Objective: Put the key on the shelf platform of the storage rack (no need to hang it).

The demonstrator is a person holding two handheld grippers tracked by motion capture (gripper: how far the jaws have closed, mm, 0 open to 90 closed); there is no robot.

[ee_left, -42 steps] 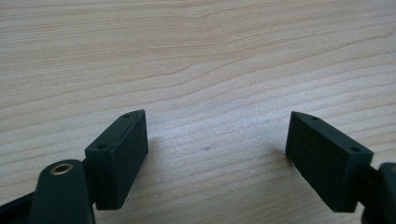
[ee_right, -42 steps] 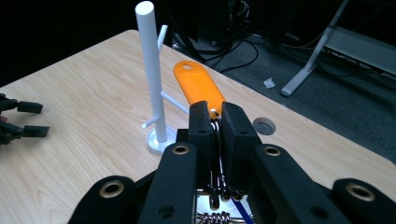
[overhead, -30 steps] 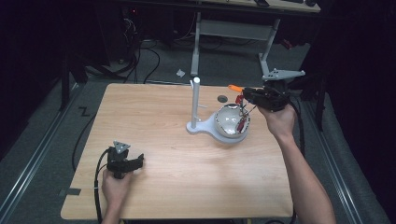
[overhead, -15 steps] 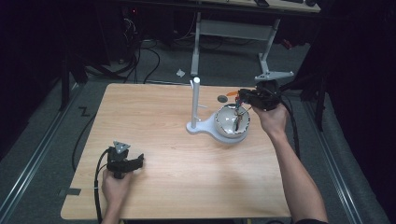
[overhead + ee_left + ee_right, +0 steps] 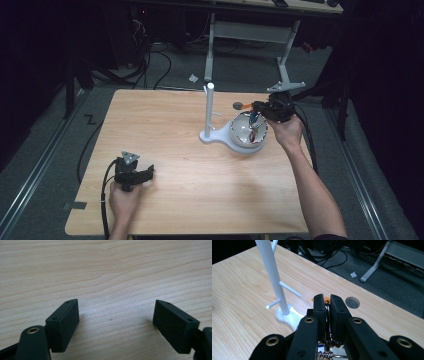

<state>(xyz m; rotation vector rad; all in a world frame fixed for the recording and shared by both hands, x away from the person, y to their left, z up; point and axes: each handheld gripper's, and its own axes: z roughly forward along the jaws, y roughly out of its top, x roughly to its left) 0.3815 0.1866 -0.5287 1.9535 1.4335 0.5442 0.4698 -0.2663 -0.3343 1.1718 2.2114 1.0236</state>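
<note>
A white peg stand (image 5: 209,107) rises from a white base at the table's middle right, and a white bowl (image 5: 238,134) sits against that base. My right gripper (image 5: 256,106) hovers at the bowl's far right rim, shut on the metal wire loop (image 5: 327,315) of a small utensil. The utensil's red and blue lower part (image 5: 255,127) hangs inside the bowl. In the right gripper view the stand (image 5: 272,272) is ahead to the left of the pinched jaws (image 5: 326,300). My left gripper (image 5: 149,172) rests on the table near the front left, open, with bare wood between its jaws (image 5: 116,320).
A round grey cable hole (image 5: 238,105) lies in the tabletop just behind the bowl. Two short pegs stick out of the stand (image 5: 289,288). Beyond the table's far edge are a desk frame and cables on the floor (image 5: 165,55).
My right gripper has sunk toward the bowl, lowering the hanging utensil into it. The left gripper has stayed put.
</note>
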